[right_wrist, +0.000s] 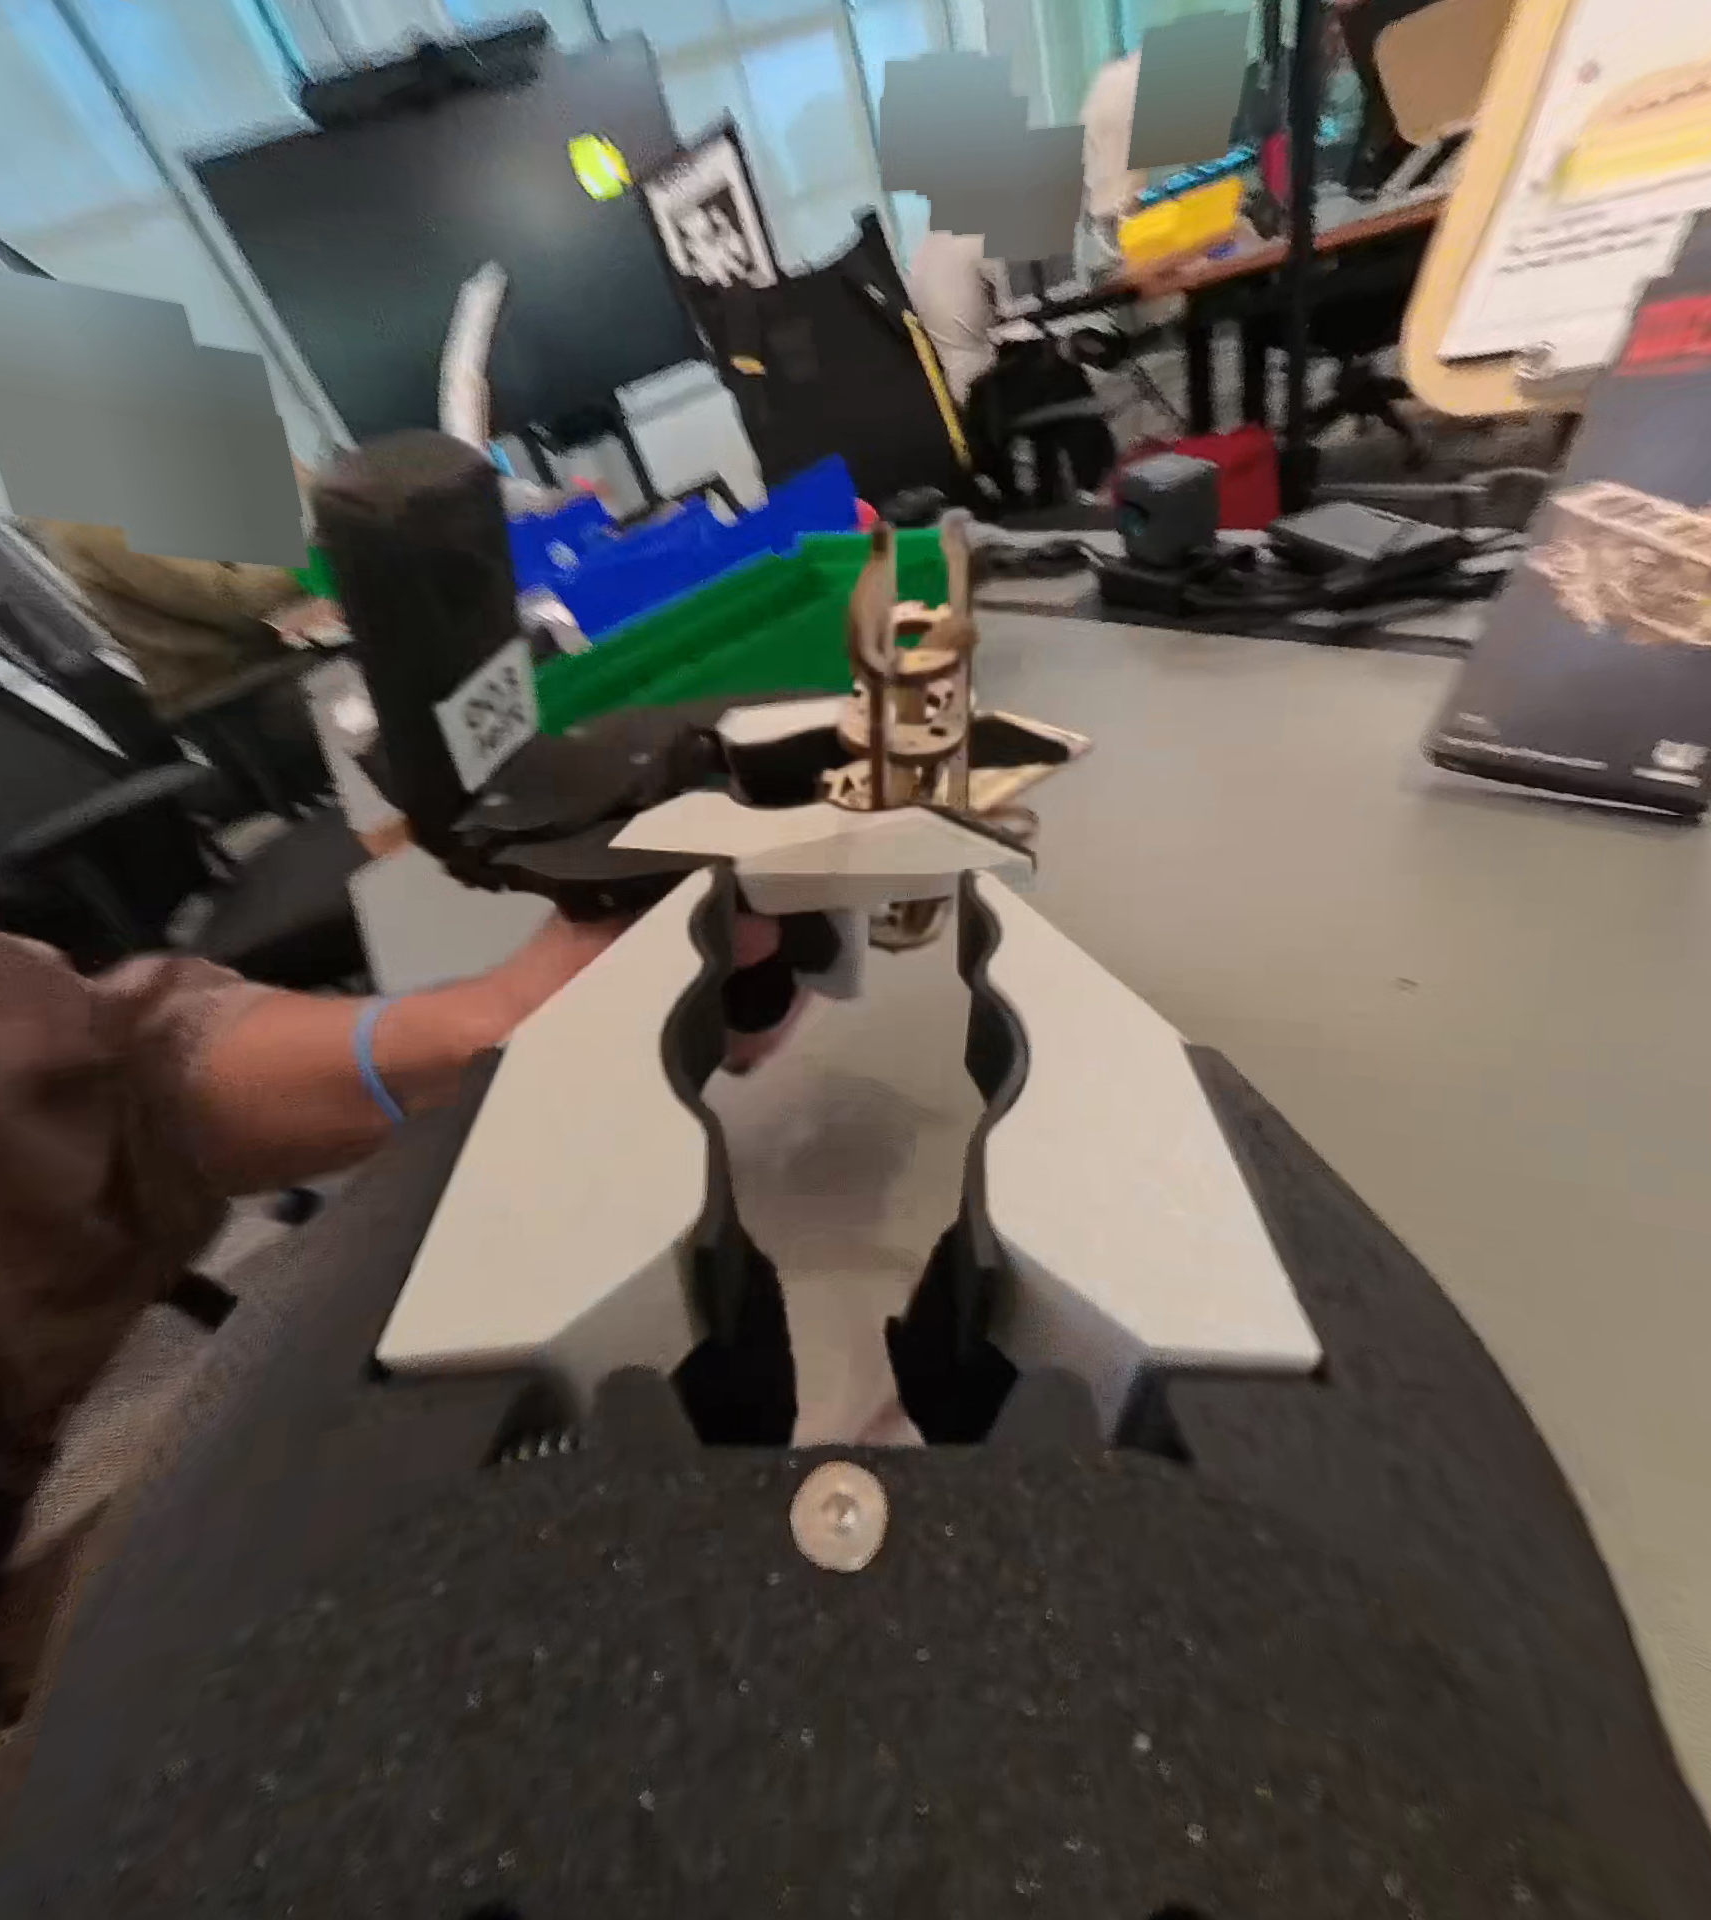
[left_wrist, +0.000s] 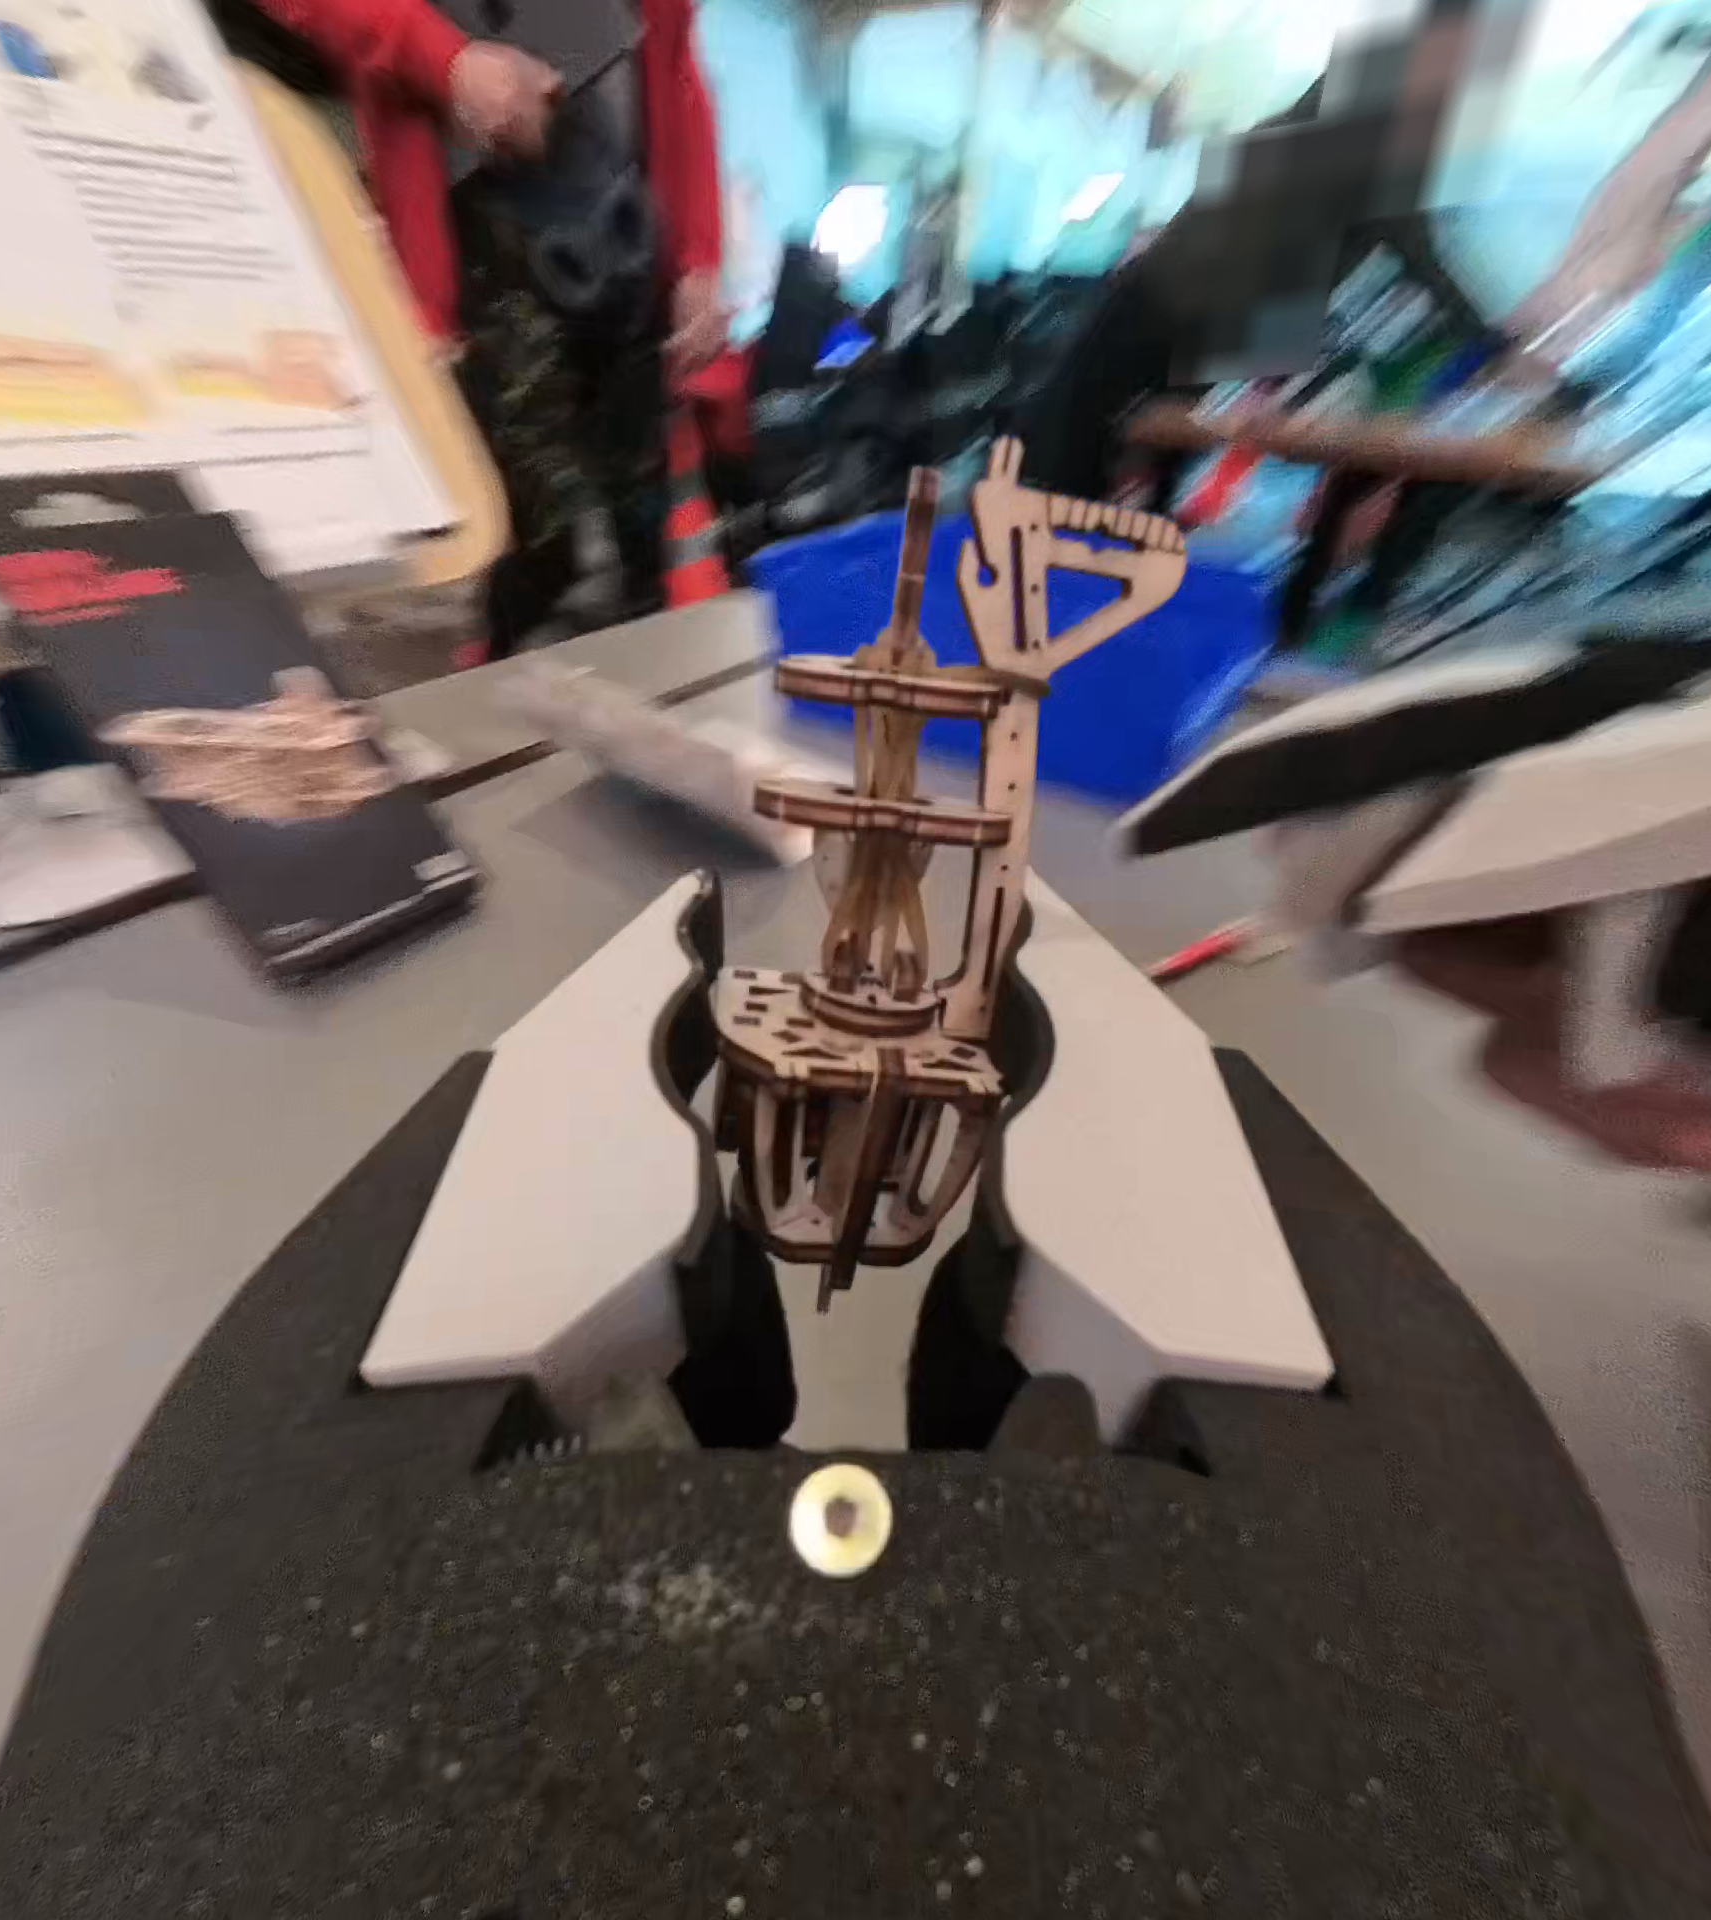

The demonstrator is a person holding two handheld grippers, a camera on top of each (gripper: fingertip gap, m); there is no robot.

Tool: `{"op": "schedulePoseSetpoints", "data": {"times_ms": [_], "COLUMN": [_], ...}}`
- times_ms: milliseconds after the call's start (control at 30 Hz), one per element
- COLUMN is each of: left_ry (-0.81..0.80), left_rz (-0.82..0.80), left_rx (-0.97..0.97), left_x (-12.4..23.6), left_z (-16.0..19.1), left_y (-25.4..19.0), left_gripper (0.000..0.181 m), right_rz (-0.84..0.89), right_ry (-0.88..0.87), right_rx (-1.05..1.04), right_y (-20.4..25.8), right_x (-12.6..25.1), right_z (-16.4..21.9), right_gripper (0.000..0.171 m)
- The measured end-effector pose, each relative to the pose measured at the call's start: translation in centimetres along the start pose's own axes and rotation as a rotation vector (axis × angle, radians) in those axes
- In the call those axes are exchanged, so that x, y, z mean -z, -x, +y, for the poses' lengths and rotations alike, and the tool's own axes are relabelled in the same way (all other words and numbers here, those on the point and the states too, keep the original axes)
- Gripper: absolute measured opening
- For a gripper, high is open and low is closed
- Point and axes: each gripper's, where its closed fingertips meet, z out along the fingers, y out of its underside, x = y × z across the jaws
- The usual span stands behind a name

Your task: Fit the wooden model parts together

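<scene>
A partly built wooden model, with stacked round decks, thin ribs and a tall toothed arm, stands upright between my left gripper's fingers. My left gripper is shut on its lower frame and holds it above the grey table. In the right wrist view my right gripper is open and empty, just short of the left gripper and the model. A person's hand and arm hold the left gripper. The right gripper shows blurred at the right of the left wrist view.
A black box with a model picture leans on the table; it also shows in the right wrist view. A poster board stands behind it. A blue bin, a green bin and a red pen lie beyond. A person in red stands behind.
</scene>
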Motion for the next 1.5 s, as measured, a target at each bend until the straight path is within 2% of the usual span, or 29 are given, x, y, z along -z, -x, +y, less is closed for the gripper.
{"op": "schedulePoseSetpoints", "data": {"times_ms": [33, 133, 167, 300, 400, 533, 667, 833, 967, 1067, 1167, 1400, 1500], "left_ry": [-0.065, -0.060, -0.063, -0.047, 0.001, 0.059, 0.012, 0.004, 0.026, 0.035, 0.047, 0.105, 0.113], "left_rz": [0.106, 0.210, 0.250, 0.196, 0.214, 0.180, 0.127, 0.163, 0.198, 0.223, 0.269, 0.291, 0.298], "left_rx": [0.092, 0.222, 0.259, 0.241, 0.258, 0.332, 0.275, 0.339, 0.347, 0.367, 0.381, 0.409, 0.417], "left_x": [0.7, 2.6, 3.6, 6.6, 8.5, 10.3, 11.8, 12.9, 13.3, 13.4, 13.4, 12.7, 12.6], "left_z": [-1.8, -4.5, -5.5, -7.2, -6.3, -3.9, -2.6, -1.9, -1.7, -1.7, -1.6, -0.1, 0.2], "left_y": [-1.9, -4.4, -5.4, -7.9, -11.8, -15.5, -15.9, -15.5, -16.8, -17.6, -18.5, -19.7, -19.5], "left_gripper": [0.048, 0.049, 0.049, 0.049, 0.049, 0.049, 0.049, 0.049, 0.049, 0.049, 0.048, 0.048, 0.048], "right_rz": [-0.048, -0.201, -0.221, -0.161, -0.194, -0.293, -0.369, -0.428, -0.494, -0.547, -0.574, -0.623, -0.622], "right_ry": [-0.020, -0.078, -0.093, -0.097, -0.132, -0.028, -0.009, 0.017, 0.057, -0.061, 0.016, -0.007, -0.013], "right_rx": [-0.029, -0.090, -0.095, 0.004, 0.007, 0.025, -0.028, -0.086, -0.146, -0.222, -0.199, -0.230, -0.242], "right_y": [1.0, 4.1, 4.8, 6.4, 8.9, 12.0, 13.5, 14.8, 15.6, 15.7, 16.3, 16.9, 16.6], "right_x": [0.2, 2.3, 3.1, 5.7, 6.5, 5.6, 5.5, 6.5, 6.7, 6.9, 6.3, 6.1, 6.0], "right_z": [-0.8, -4.0, -5.0, -6.9, -8.0, -6.7, -5.9, -1.1, 2.5, 0.3, 1.3, 2.3, 2.4], "right_gripper": [0.044, 0.043, 0.053, 0.053, 0.052, 0.056, 0.059, 0.077, 0.074, 0.063, 0.062, 0.035, 0.034]}}
